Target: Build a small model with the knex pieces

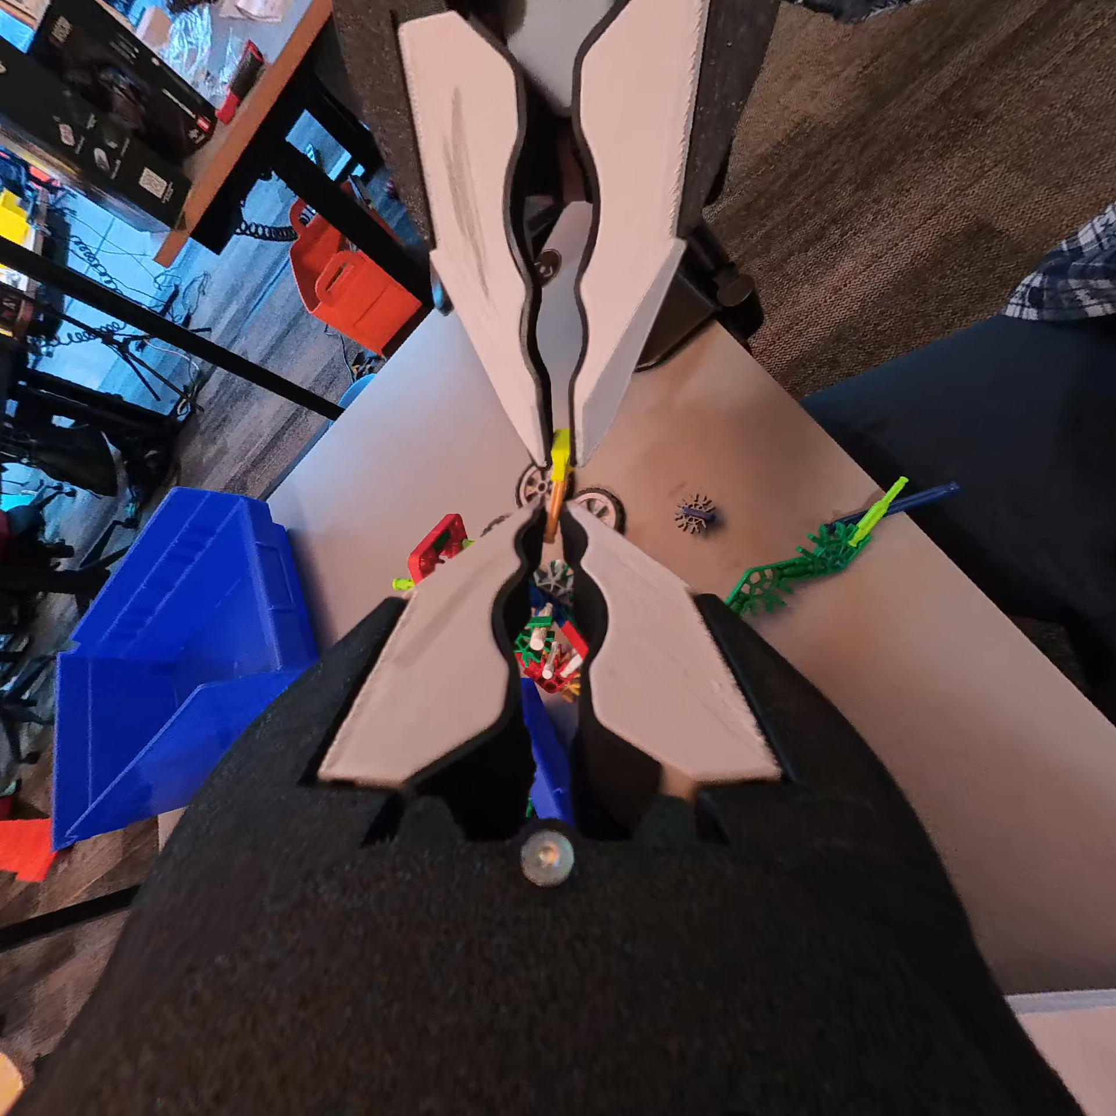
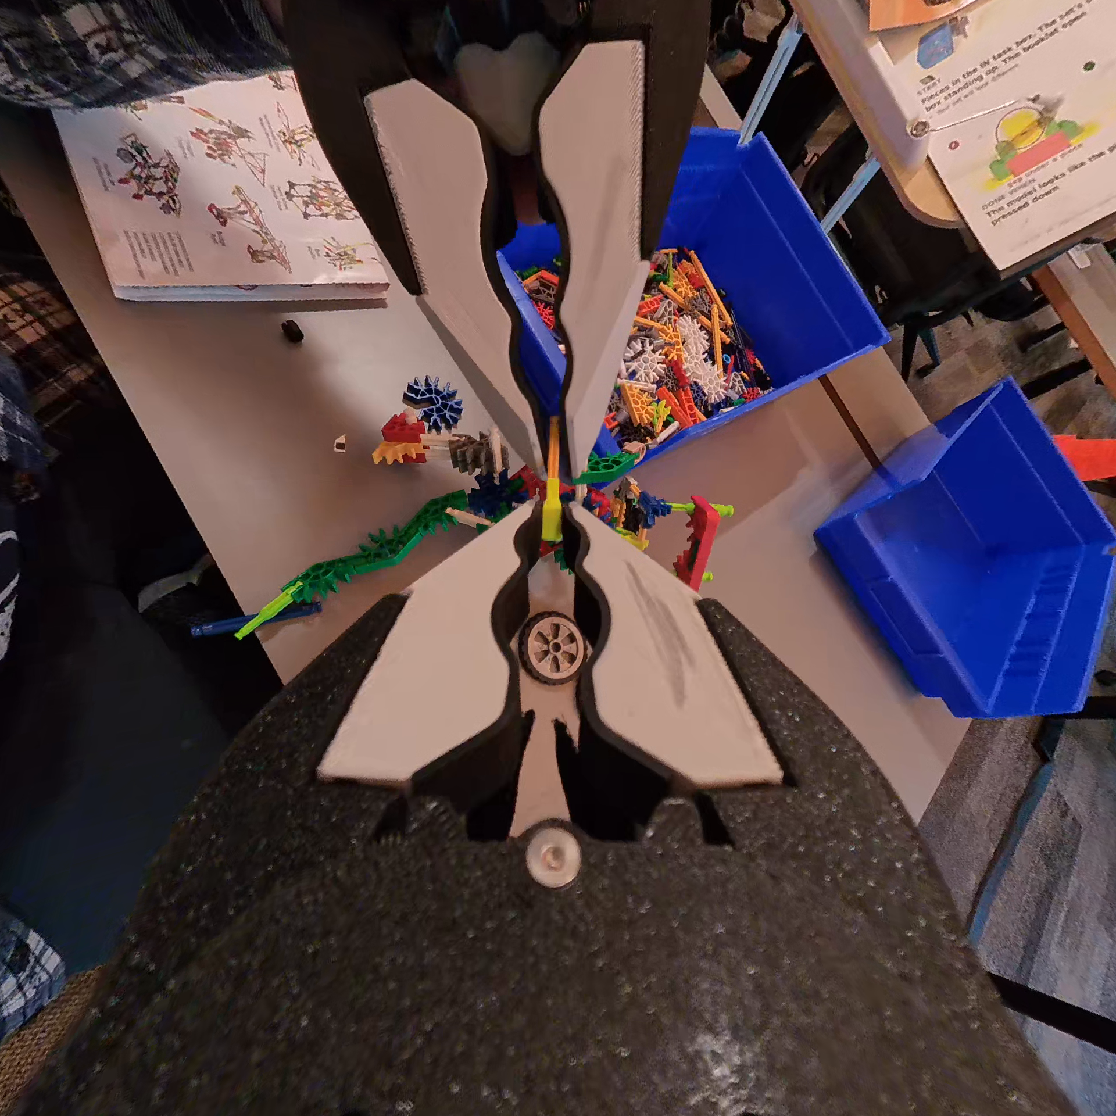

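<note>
The left gripper [image 1: 552, 518] and the right gripper [image 2: 551, 514] meet tip to tip above the desk [image 1: 845, 724]. The left jaws are clamped on a thin orange rod [image 1: 555, 501]. The right jaws are clamped on a small yellow connector [image 2: 549, 519]. Rod and connector touch end to end in the gap between the two sets of tips, but whether they are fully seated together cannot be told. Below them lie a grey wheel [image 2: 554, 646], a green chain [image 2: 386, 555] of linked pieces, a red piece [image 2: 700, 537] and a small mixed build [image 2: 435, 435]. A blue bin [image 2: 785, 241] full of parts stands just beyond, an empty bin [image 2: 966, 543] beside it, and an open booklet [image 2: 229, 193] lies near the desk's far side.
</note>
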A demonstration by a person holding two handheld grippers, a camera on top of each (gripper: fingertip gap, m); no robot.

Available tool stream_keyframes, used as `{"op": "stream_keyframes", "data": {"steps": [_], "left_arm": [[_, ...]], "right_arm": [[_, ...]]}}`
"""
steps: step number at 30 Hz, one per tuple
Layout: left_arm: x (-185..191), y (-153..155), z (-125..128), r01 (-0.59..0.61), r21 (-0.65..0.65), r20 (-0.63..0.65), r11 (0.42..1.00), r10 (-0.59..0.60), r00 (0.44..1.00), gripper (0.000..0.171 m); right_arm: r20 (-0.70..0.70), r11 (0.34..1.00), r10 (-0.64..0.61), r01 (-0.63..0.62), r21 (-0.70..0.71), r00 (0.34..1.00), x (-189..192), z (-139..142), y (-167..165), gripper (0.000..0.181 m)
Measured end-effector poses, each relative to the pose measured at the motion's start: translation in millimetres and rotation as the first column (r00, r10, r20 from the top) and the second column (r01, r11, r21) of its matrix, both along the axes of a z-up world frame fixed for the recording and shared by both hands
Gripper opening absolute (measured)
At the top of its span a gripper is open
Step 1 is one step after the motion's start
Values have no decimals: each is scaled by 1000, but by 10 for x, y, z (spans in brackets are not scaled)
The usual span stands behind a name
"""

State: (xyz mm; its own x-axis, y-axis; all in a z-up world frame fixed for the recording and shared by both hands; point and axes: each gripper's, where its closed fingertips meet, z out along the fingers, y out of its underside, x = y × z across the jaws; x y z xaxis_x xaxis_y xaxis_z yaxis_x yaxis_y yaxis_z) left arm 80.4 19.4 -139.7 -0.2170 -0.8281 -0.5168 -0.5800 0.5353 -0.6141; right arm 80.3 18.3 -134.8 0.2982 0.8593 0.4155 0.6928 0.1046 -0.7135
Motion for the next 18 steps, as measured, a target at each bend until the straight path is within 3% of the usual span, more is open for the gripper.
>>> {"op": "stream_keyframes", "data": {"steps": [6, 10, 15, 18], "left_arm": [[-40, 65, 6, -14, 12, -2, 1000, 14, 1000, 0], [-303, 412, 15, -127, 41, -26, 991, 128, 991, 0], [-893, 1115, -45, -373, 20, -39, 928, 373, 927, 1], [-1284, 1539, -172, -561, 0, -75, 828, 560, 825, 7]], "right_arm": [[-39, 999, -38, 39, 11, 999, -1, 50, 89, 13], [-51, 994, -109, 109, 2, 993, 117, 40, 172, 26], [42, 984, -126, 131, -121, 991, 231, -403, 49, 30], [114, 970, -127, 148, -195, 985, 259, -788, -44, 35]]}}
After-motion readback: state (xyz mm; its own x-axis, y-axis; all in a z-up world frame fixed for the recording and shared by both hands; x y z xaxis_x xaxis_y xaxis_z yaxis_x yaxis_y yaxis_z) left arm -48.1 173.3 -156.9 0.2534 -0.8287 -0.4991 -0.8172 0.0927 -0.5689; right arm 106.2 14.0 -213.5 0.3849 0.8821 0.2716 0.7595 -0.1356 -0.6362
